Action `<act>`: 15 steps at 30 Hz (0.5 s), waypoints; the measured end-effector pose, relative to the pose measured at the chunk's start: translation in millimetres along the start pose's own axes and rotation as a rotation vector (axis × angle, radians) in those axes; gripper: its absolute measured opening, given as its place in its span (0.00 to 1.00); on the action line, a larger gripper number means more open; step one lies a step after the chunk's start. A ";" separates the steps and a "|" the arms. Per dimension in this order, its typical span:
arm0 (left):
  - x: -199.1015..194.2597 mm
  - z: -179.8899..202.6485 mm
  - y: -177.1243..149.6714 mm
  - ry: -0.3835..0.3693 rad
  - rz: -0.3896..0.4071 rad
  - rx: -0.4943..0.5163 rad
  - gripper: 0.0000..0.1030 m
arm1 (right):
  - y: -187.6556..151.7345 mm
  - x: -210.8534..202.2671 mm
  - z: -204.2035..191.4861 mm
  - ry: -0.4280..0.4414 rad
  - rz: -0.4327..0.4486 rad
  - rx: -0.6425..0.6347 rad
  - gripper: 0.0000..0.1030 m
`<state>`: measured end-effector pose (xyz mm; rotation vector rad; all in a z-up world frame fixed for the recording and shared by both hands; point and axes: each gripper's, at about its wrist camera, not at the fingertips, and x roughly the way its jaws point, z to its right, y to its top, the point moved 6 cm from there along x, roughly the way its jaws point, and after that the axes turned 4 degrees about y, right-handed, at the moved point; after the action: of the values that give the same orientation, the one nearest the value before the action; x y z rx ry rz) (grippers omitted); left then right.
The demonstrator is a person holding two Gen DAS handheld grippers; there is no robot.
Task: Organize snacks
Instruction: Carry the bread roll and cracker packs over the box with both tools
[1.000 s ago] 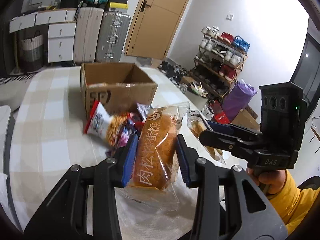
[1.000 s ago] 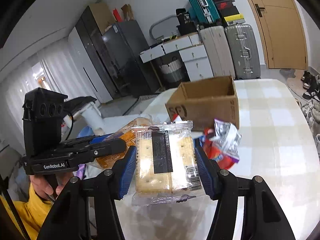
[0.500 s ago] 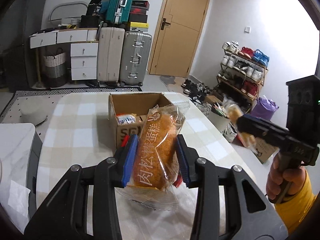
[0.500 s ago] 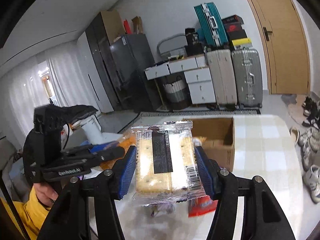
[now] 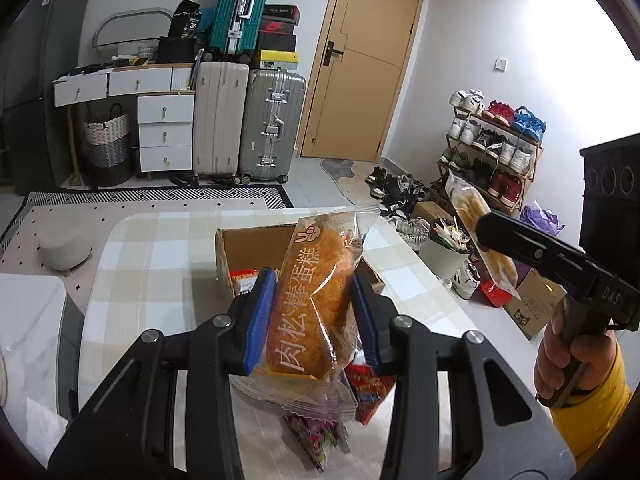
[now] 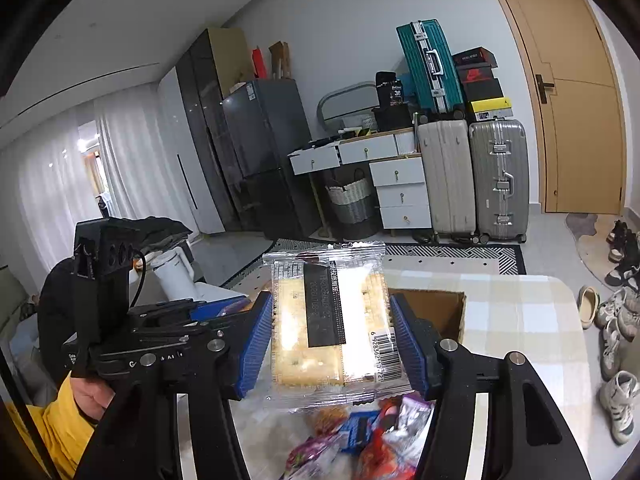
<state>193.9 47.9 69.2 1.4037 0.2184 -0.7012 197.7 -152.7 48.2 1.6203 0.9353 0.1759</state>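
While my left tool [image 5: 316, 316] grips the cake [image 5: 308, 300] and my right tool [image 6: 332, 344] grips the crackers [image 6: 320, 320], neither is in the box [image 5: 256, 246] yet. More snacks [image 6: 360, 444] wait on the bench [image 5: 140, 264].

Teal suitcase [image 5: 236, 8] atop white suitcase [image 5: 219, 118], silver suitcase [image 5: 272, 124] beside; white drawers [image 5: 165, 132] left; wooden door [image 5: 360, 60]; shoe rack [image 5: 492, 140] right; fridge [image 6: 264, 148].

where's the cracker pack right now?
In the right wrist view the cracker pack is centre frame, clamped between the right gripper fingers, held above the snack pile in front of the cardboard box.
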 end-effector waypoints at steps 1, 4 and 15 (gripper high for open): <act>8.6 -2.7 5.8 0.000 -0.005 -0.006 0.35 | 3.3 4.8 4.3 -0.001 -0.004 0.005 0.57; 42.7 -8.5 21.1 0.004 -0.040 -0.027 0.35 | 13.7 22.3 20.7 -0.006 -0.020 0.036 0.57; 153.4 -29.8 47.9 0.039 -0.105 -0.044 0.35 | 26.5 90.1 67.5 -0.024 -0.081 0.099 0.57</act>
<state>348.8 27.5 21.0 1.3723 0.3381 -0.7510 309.3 -145.1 18.6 1.6682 1.0021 0.0549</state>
